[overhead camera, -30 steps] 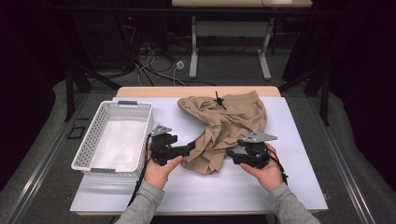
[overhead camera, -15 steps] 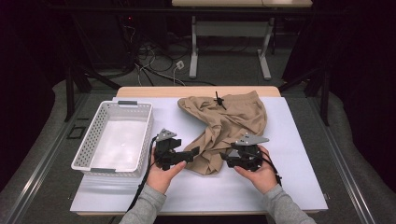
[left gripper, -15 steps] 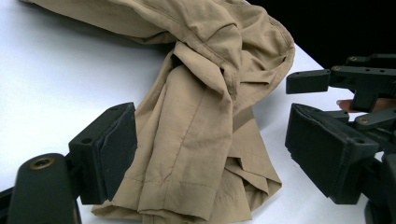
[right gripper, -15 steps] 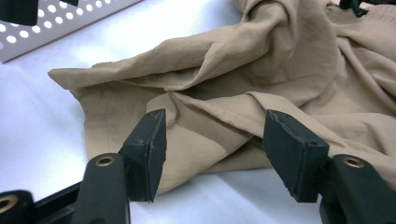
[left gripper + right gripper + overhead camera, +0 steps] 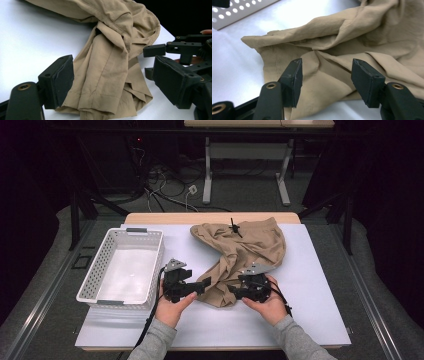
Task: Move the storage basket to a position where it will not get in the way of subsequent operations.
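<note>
A crumpled tan garment [image 5: 250, 245] lies on the white table top [image 5: 320, 285], its narrow end pointing toward the person. My left gripper [image 5: 205, 284] sits just left of that end. In the left gripper view it [image 5: 113, 60] is open, with the hemmed folds of the garment [image 5: 110, 50] lying between its jaws, untouched by the pads. My right gripper [image 5: 234, 292] comes in from the right. Its jaws [image 5: 327, 63] have just been closing and straddle the garment [image 5: 362, 32] near its hem; the pads stand clear of the cloth.
A white perforated basket [image 5: 90, 285] stands at the left of the table, its wall [image 5: 237, 10] showing in the right gripper view. A small black object [image 5: 233, 227] rests on the garment's far part. Table legs and cables lie beyond the far edge.
My right gripper has moved left onto the garment's near end, and its jaws have narrowed. The left gripper has stayed in place.
</note>
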A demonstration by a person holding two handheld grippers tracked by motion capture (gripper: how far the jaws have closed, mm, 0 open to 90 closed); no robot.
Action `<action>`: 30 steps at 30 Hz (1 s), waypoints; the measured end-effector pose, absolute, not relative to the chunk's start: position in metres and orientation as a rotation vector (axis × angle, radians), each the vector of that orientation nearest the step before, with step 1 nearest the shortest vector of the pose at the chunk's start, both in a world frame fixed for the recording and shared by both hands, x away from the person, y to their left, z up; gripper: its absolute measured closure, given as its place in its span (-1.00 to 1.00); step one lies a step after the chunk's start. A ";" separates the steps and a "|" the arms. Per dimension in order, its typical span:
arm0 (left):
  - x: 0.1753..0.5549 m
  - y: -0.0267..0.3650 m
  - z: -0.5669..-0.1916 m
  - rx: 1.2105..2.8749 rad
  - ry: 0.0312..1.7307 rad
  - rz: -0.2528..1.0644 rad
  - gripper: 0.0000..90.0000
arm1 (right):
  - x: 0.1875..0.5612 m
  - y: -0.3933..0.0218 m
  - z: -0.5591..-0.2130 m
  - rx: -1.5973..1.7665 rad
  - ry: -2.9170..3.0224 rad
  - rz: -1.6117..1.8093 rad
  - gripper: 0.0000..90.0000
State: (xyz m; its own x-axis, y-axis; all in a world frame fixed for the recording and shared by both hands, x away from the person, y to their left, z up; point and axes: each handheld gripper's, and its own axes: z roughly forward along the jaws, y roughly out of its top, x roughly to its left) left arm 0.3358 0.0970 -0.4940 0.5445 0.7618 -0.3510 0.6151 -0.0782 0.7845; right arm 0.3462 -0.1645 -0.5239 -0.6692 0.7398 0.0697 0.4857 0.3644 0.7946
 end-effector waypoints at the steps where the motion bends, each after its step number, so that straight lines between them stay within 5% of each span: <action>1: 0.335 0.097 -0.494 1.778 1.144 0.180 -0.60 | 0.347 -0.162 -0.525 1.088 2.333 1.202 -0.04; 21: 0.333 0.095 -0.497 1.791 1.142 0.172 -0.57 | 0.356 -0.131 -0.543 1.039 2.417 1.104 0.00; 30: 0.333 0.092 -0.498 1.800 1.133 0.164 -0.57 | 0.358 -0.129 -0.548 1.028 2.459 1.019 0.85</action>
